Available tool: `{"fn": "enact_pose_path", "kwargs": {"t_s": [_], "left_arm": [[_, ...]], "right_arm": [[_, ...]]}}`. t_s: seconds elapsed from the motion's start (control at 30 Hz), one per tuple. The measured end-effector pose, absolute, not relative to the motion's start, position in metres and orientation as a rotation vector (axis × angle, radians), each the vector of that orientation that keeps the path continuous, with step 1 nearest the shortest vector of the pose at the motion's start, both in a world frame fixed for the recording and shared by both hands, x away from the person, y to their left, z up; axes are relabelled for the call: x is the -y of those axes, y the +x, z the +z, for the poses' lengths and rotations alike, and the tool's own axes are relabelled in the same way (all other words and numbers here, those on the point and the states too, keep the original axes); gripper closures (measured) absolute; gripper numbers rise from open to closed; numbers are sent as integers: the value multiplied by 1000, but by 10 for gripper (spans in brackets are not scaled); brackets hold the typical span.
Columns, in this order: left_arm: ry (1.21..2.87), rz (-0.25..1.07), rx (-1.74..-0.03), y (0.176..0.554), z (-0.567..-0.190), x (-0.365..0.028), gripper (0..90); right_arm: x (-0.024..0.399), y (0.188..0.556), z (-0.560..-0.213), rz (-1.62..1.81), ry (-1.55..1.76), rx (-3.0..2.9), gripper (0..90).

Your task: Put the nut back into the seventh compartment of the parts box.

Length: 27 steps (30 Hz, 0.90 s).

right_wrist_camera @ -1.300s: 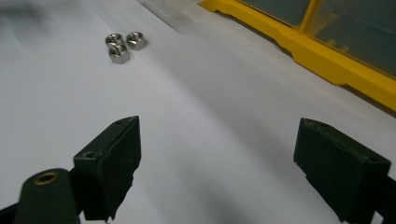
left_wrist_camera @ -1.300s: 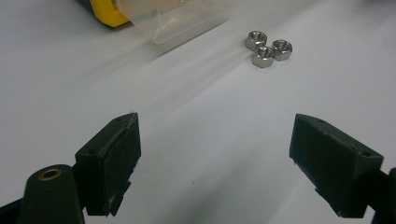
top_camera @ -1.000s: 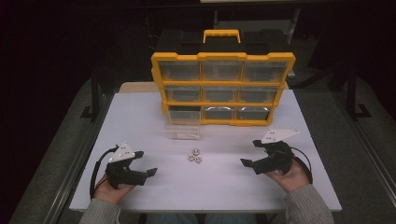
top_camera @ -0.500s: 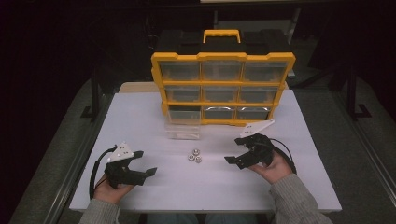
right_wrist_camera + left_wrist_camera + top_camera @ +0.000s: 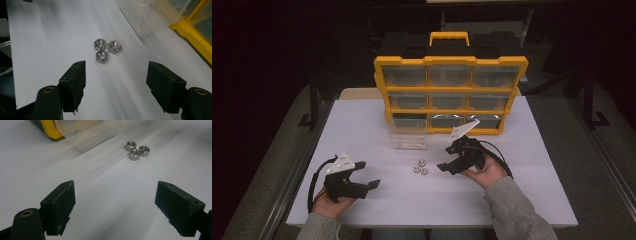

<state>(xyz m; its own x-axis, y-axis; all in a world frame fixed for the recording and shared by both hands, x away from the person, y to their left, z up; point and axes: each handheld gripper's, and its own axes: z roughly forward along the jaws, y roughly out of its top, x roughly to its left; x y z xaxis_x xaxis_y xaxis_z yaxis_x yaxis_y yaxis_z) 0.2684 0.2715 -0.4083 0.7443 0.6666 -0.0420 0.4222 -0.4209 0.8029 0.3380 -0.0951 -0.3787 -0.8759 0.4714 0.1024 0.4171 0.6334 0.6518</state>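
On the white table [image 5: 522, 195], three hex nuts [image 5: 104, 50] lie touching just beyond your spread, empty right gripper [image 5: 115, 82]; closing off-centre can scatter them toward the clear drawer [image 5: 408, 139].

A white table [image 5: 362, 125] carries a yellow-framed organizer [image 5: 451, 95] of clear drawers at its far middle, with a black top and a yellow carry handle. One clear plastic drawer [image 5: 408, 139] stands out on the table just in front of the organizer's lower left bay. Three steel hex nuts [image 5: 420, 169] lie clustered, touching one another, near that drawer on its near side.
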Motion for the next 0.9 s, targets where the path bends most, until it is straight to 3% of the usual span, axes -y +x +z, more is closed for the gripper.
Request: {"fn": "enact_pose_path", "kwargs": {"t_s": [0.37, 0.9], "left_arm": [[2075, 356, -814, 268, -408, -272, 164], [2073, 348, -820, 268, -407, -273, 165]], "right_arm": [[65, 350, -399, 1003, 699, -2877, 451], [34, 356, -424, 918, 603, -2917, 552]]}}
